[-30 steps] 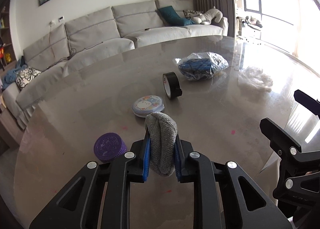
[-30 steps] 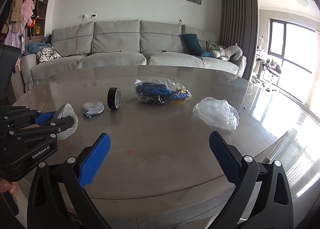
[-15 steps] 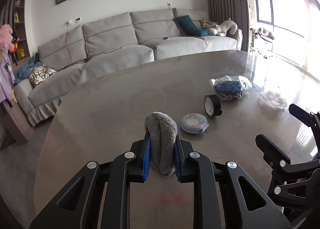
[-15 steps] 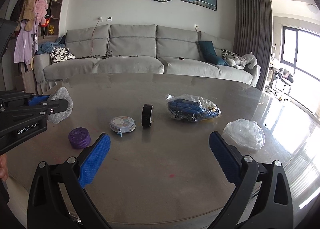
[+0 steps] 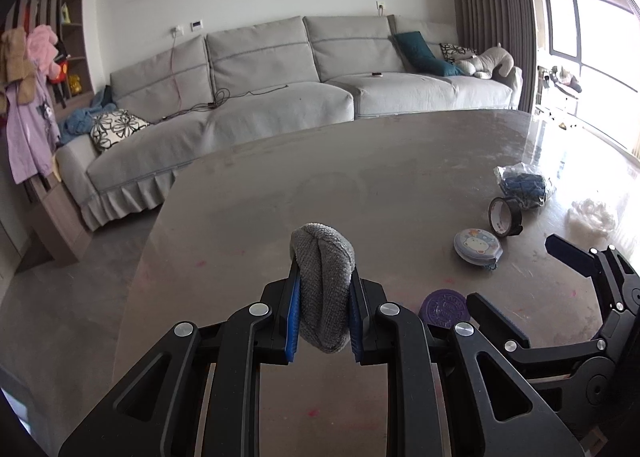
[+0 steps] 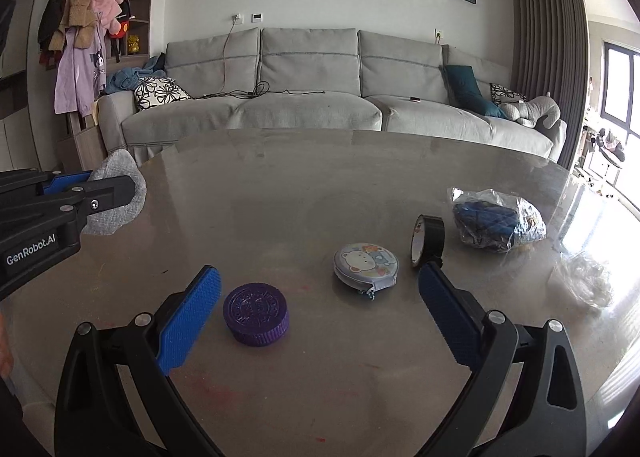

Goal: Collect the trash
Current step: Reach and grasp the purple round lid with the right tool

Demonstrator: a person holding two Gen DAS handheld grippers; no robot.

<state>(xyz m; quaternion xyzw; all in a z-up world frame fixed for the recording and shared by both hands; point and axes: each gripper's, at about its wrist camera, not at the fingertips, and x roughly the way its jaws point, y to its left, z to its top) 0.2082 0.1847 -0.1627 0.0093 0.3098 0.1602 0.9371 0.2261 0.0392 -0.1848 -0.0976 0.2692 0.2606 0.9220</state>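
Note:
My left gripper (image 5: pixel 323 321) is shut on a grey knitted cloth (image 5: pixel 323 281) and holds it above the left part of the round table (image 5: pixel 360 177); the cloth also shows in the right wrist view (image 6: pixel 116 193). My right gripper (image 6: pixel 320 305) is open and empty, low over the table. A purple round lid (image 6: pixel 256 313) lies just inside its left finger. A round cartoon pouch (image 6: pixel 366 267), a black tape roll (image 6: pixel 428 241), a clear bag with blue contents (image 6: pixel 496 225) and a crumpled clear plastic bag (image 6: pixel 580 277) lie further right.
A long grey sofa (image 6: pixel 320 105) stands behind the table. Clothes hang on a rack (image 6: pixel 84 37) at the left. Curtains and a bright window (image 5: pixel 580 57) are at the right. The table's left edge drops to grey floor (image 5: pixel 80 277).
Both grippers have swung left, so the table items have shifted right in both views. The purple lid now lies between the right gripper's fingers. The left gripper still holds the cloth.

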